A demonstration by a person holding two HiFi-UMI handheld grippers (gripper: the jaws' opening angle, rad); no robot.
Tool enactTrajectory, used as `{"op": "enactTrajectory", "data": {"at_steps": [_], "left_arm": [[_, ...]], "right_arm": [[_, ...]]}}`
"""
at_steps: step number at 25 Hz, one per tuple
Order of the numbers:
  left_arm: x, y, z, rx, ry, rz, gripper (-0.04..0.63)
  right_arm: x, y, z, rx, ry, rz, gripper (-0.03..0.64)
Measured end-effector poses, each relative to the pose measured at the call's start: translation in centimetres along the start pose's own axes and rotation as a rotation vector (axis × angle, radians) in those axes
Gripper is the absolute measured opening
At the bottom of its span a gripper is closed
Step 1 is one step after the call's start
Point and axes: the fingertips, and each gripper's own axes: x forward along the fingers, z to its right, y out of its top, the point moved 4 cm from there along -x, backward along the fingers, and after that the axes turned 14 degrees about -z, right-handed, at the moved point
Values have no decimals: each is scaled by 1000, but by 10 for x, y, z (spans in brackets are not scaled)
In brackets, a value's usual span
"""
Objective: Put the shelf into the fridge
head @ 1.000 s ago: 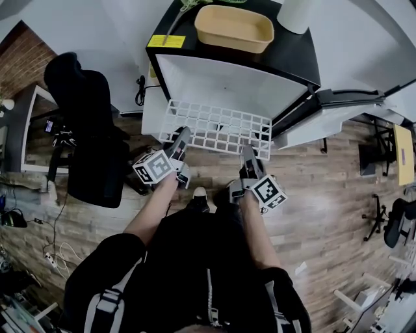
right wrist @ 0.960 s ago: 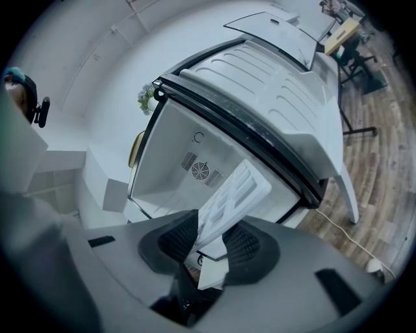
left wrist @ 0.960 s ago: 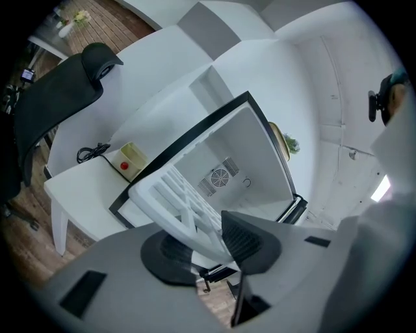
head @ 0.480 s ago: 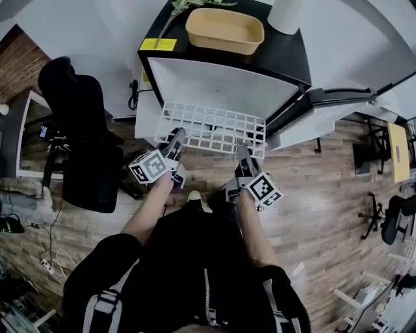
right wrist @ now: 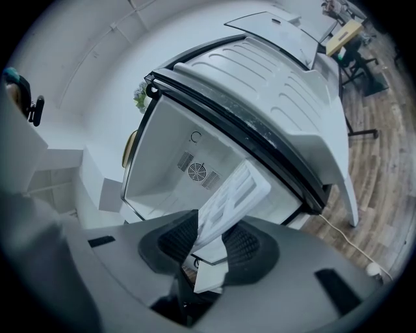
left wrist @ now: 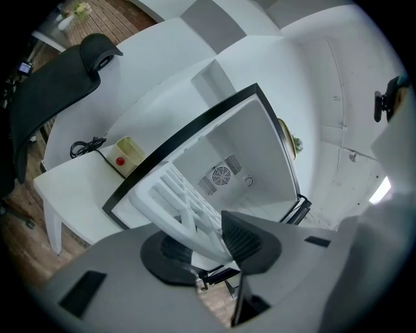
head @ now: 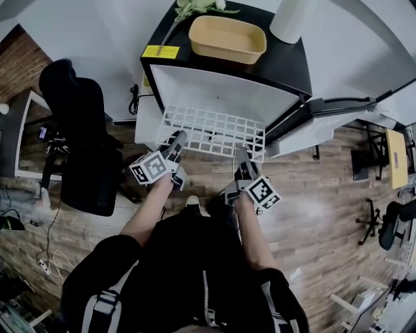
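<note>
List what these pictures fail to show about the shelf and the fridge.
- Rails for the shelf in the fridge: all views, white on white, none made out.
- Print on the yellow label: head view, too small to read.
- Top of the white cylinder: head view, cut off by the picture's upper edge.

We've got a black zip-front top (head: pixel 195 273) on, grey buckled straps (head: pixel 107 304) at the shoulders; left gripper (head: pixel 177 138) and right gripper (head: pixel 242 156) are grey plastic, black ribbed pads (left wrist: pixel 244 239), white cubes (head: pixel 151 168) with black square markers.
</note>
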Motion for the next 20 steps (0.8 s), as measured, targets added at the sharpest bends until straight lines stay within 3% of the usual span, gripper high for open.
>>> {"op": "enactTrajectory", "data": {"at_steps": [20], "left_arm": [[16,7,-10,-20,9,6,117]], "right_arm": [[16,8,5,21,-27,19,116]]}}
